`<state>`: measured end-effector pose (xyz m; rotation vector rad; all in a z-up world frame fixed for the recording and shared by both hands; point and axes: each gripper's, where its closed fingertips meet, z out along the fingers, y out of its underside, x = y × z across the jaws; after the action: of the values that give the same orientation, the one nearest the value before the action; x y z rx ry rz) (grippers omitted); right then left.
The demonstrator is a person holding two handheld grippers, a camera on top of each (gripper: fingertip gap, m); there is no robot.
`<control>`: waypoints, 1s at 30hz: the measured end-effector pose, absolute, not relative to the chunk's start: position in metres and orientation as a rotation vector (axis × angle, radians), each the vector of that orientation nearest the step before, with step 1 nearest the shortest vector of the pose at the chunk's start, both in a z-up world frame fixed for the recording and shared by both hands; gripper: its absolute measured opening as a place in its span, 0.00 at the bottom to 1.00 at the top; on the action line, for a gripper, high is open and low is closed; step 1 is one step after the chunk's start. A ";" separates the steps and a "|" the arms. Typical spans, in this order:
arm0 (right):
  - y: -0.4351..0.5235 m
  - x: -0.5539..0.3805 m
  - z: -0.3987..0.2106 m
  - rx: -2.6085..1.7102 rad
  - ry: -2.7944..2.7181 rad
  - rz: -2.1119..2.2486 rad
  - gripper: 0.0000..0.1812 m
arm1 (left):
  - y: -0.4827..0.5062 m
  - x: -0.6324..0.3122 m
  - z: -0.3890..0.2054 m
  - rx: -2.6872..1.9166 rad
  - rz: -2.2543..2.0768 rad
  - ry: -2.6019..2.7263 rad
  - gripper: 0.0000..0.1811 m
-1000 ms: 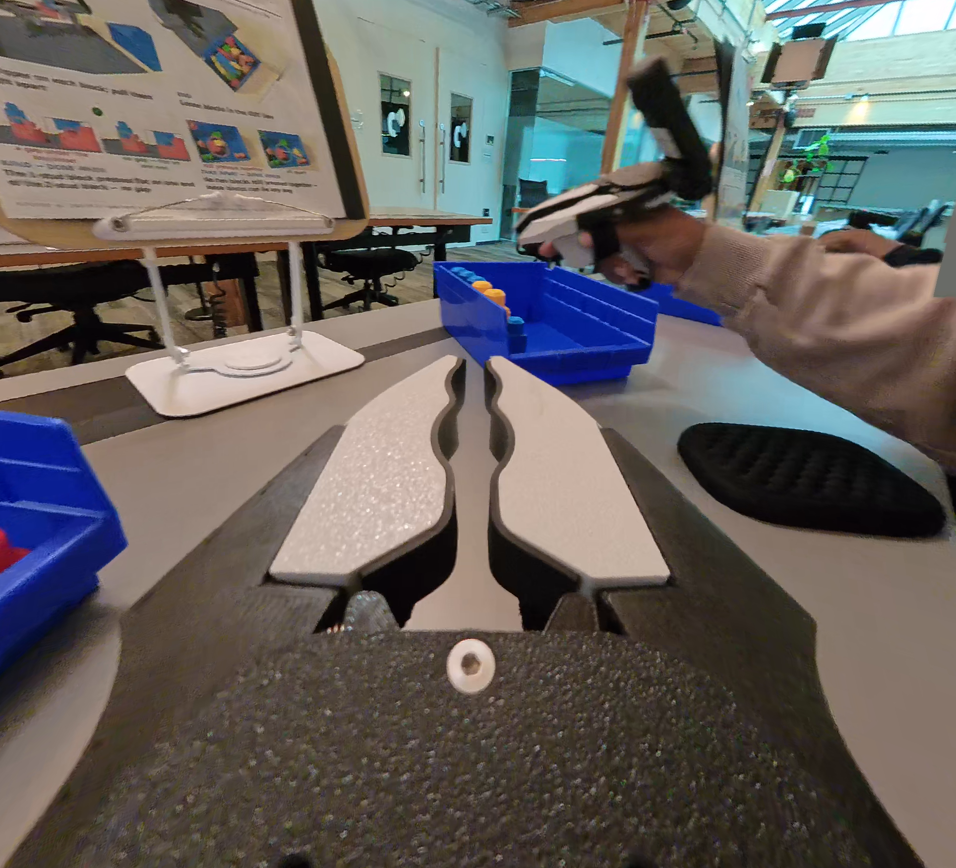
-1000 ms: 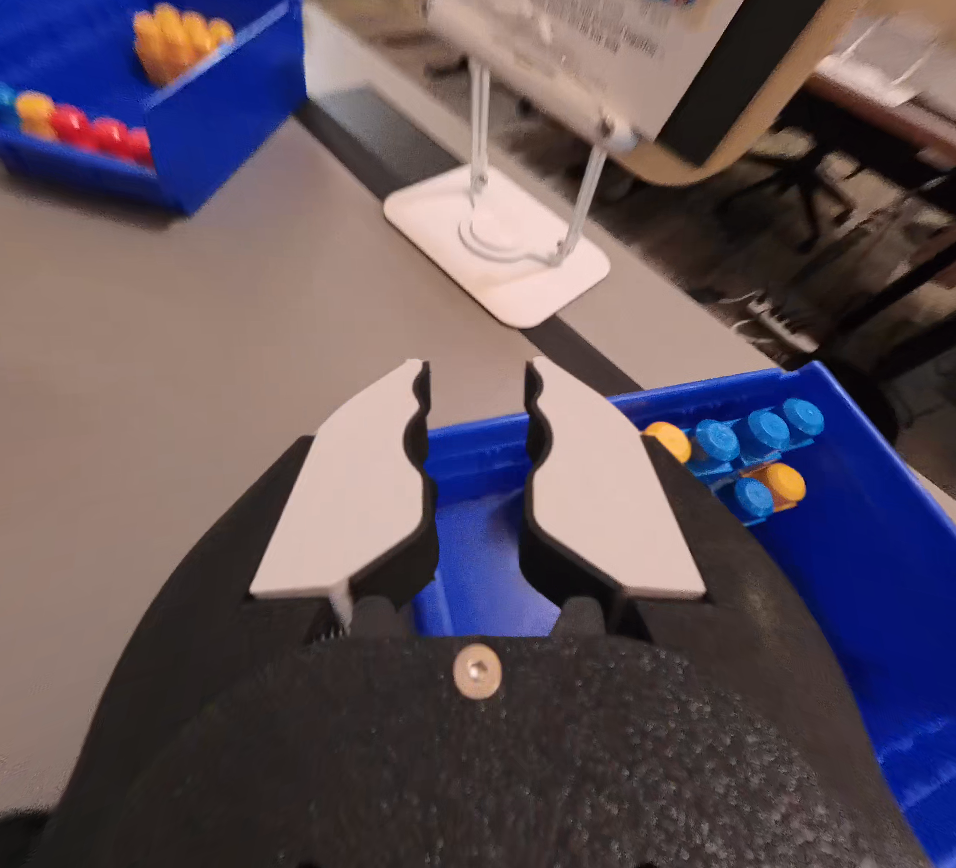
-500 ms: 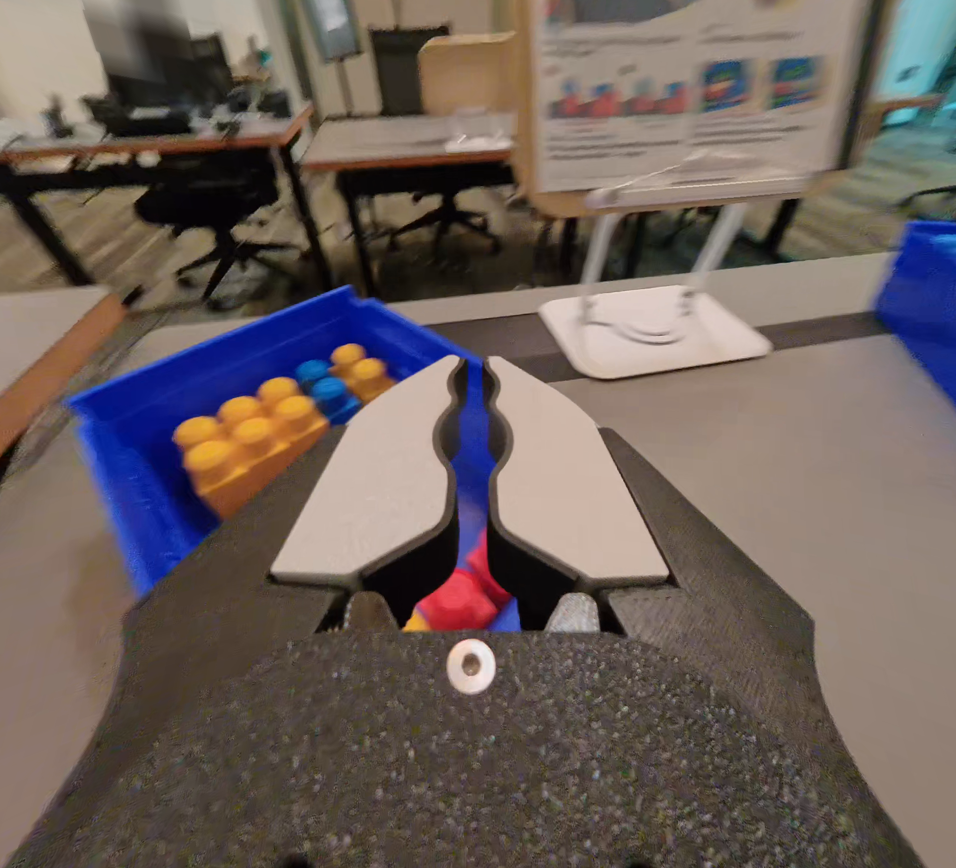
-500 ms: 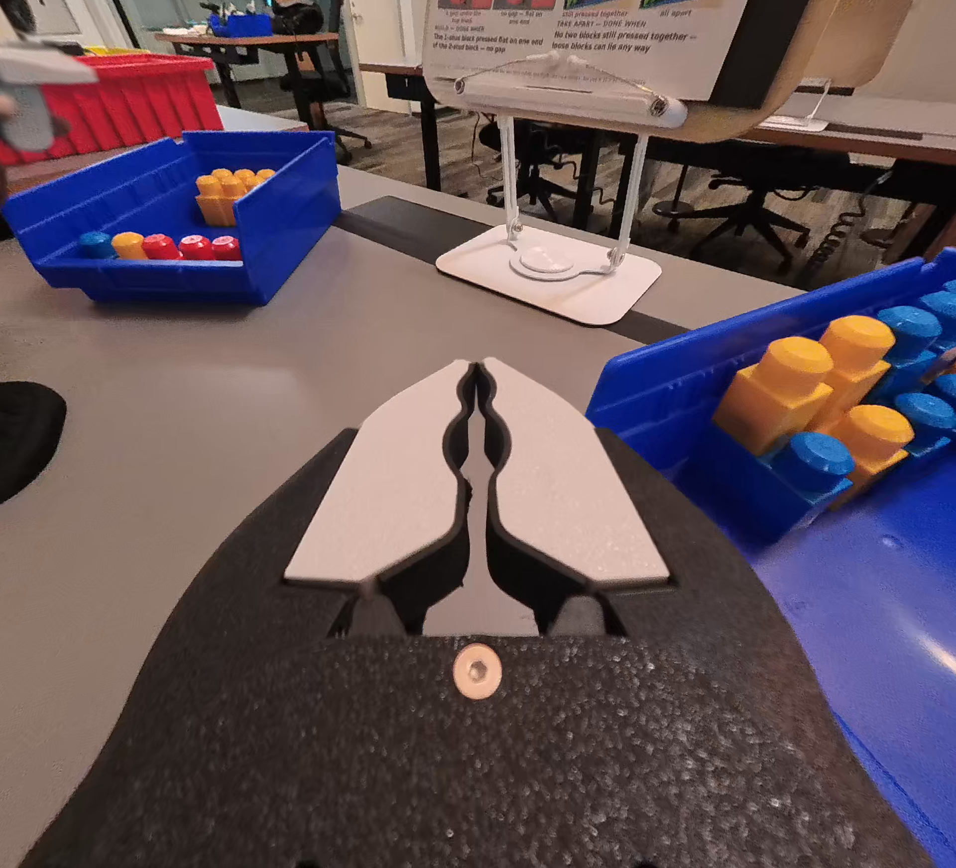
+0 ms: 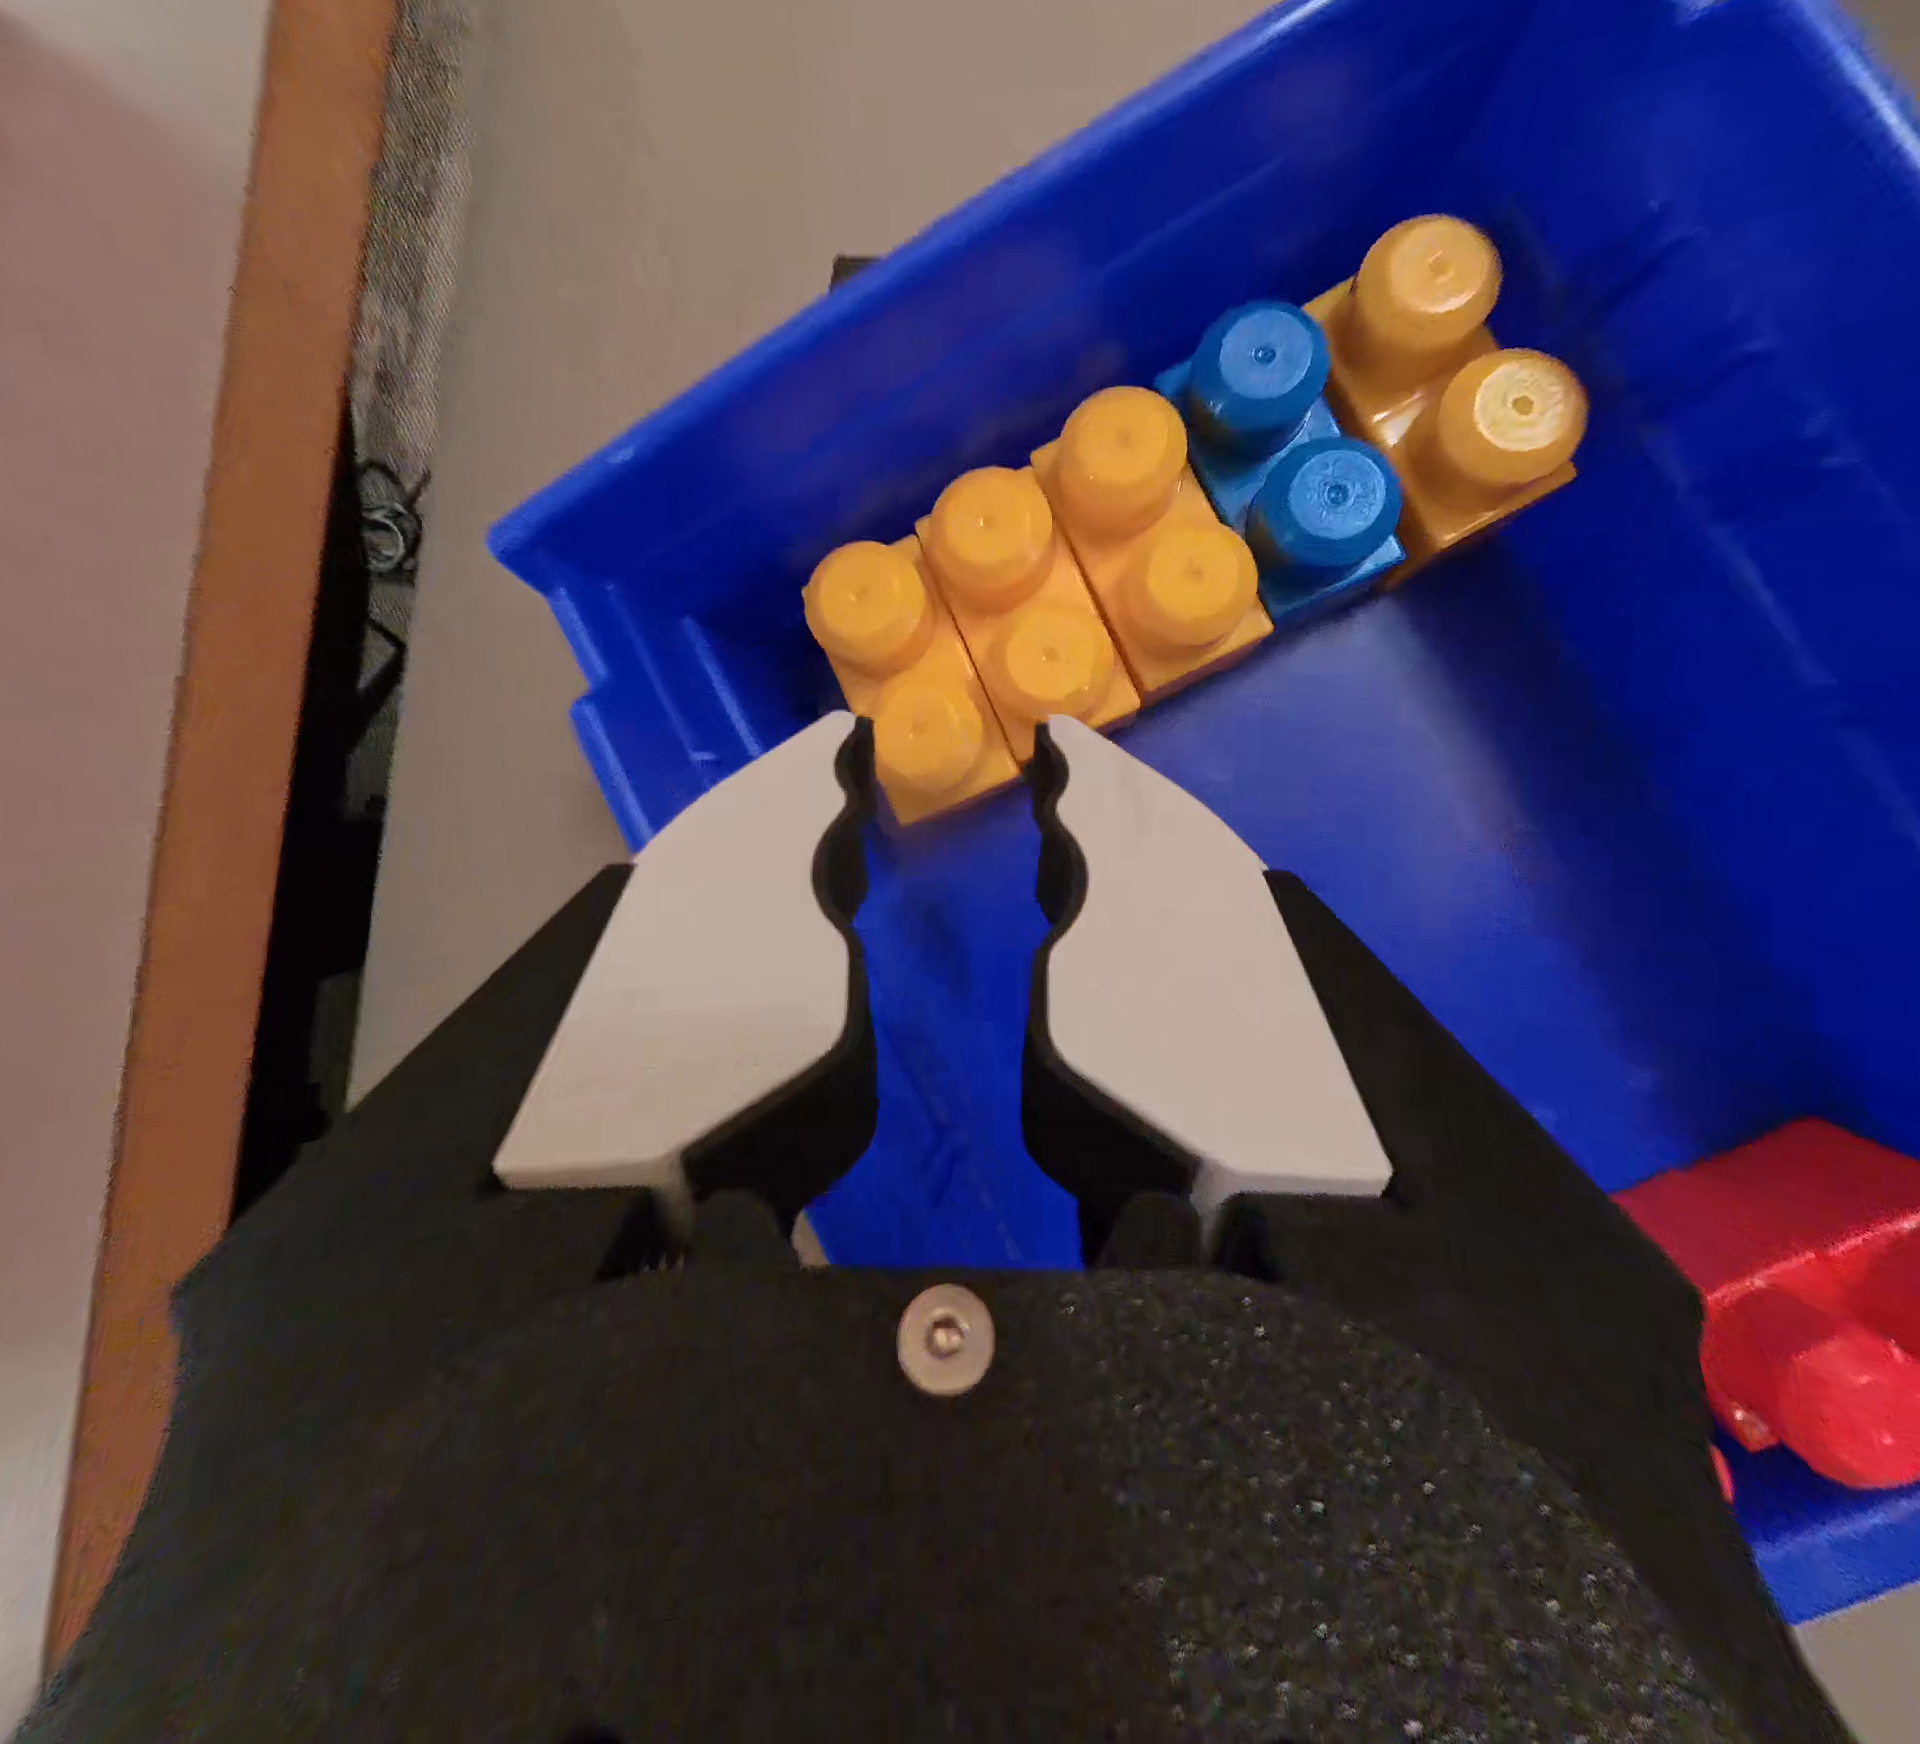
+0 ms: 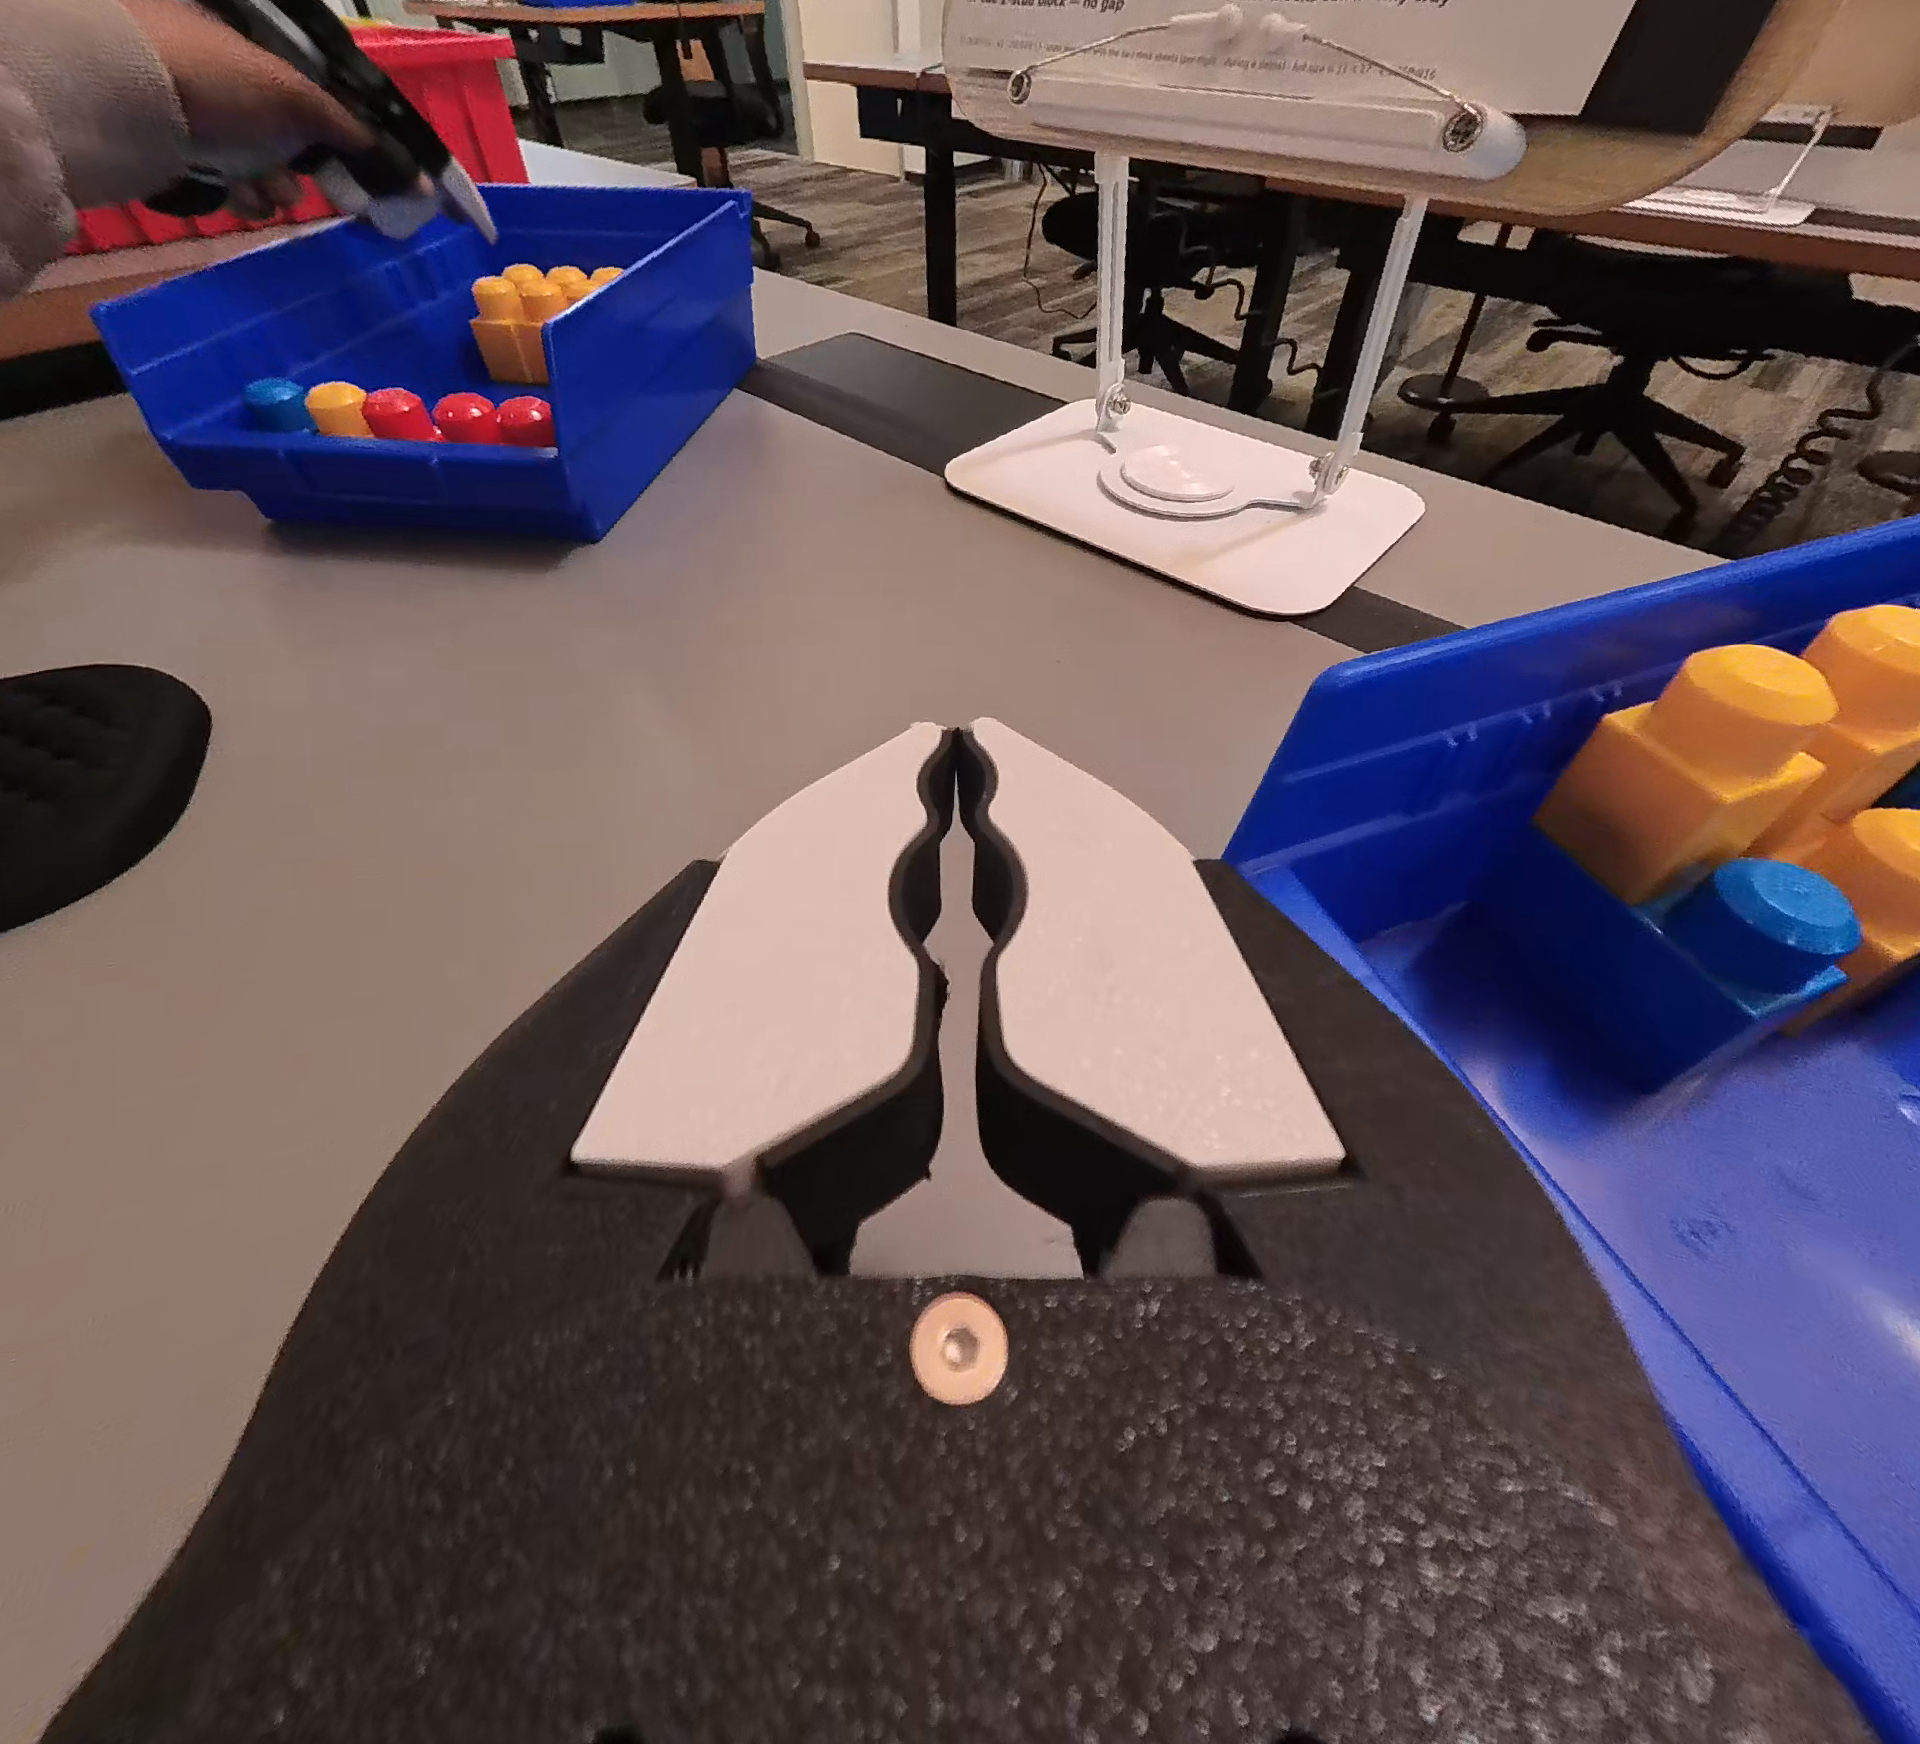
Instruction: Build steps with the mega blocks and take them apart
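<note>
Since half a second ago left claw point(image 5: 945, 738) tipped down into the blue bin point(image 5: 1714, 260), jaws spread beside end yellow block point(image 5: 914, 707) | right claw point(image 6: 956, 738) pressed together, empty, over desk point(image 6: 520, 707) | step: picking first block | next: lower, pinch block sides.

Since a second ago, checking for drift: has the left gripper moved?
Yes. The left gripper has swung left and down from the bare grey table into the blue plastic bin, jaws open around the end yellow two-stud block.

Shiny plastic everywhere, grainy grippers

Blocks point(image 5: 1049, 614) and blue bin point(image 5: 1662, 759) look smooth glossy plastic; the left gripper point(image 5: 945, 738) body, bottom of frame, is rough matt black.
</note>
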<state>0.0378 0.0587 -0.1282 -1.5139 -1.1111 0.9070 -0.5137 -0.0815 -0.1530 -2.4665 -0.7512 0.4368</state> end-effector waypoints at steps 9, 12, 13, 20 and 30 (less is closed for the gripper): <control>0.055 0.039 -0.132 -1.525 -1.137 0.940 0.00 | -0.082 -0.516 -0.174 -2.765 0.563 -0.680 0.22; 0.055 0.040 -0.132 -1.529 -1.142 0.957 0.00 | -0.085 -0.516 -0.177 -2.890 0.594 -0.508 0.24; 0.054 0.040 -0.132 -1.529 -1.146 0.961 0.00 | -0.085 -0.515 -0.178 -2.913 0.594 -0.459 0.25; 0.052 0.037 -0.137 -1.534 -1.171 0.973 0.00 | -0.080 -0.519 -0.189 -2.918 0.533 -0.366 0.24; 0.054 0.037 -0.141 -1.551 -1.174 0.974 0.00 | -0.084 -0.518 -0.185 -2.907 0.475 -0.420 0.16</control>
<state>0.0370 0.0536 -0.1410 -1.5510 -1.1740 0.9743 -0.5176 -0.0838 -0.1846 -2.9068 -0.4202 0.4751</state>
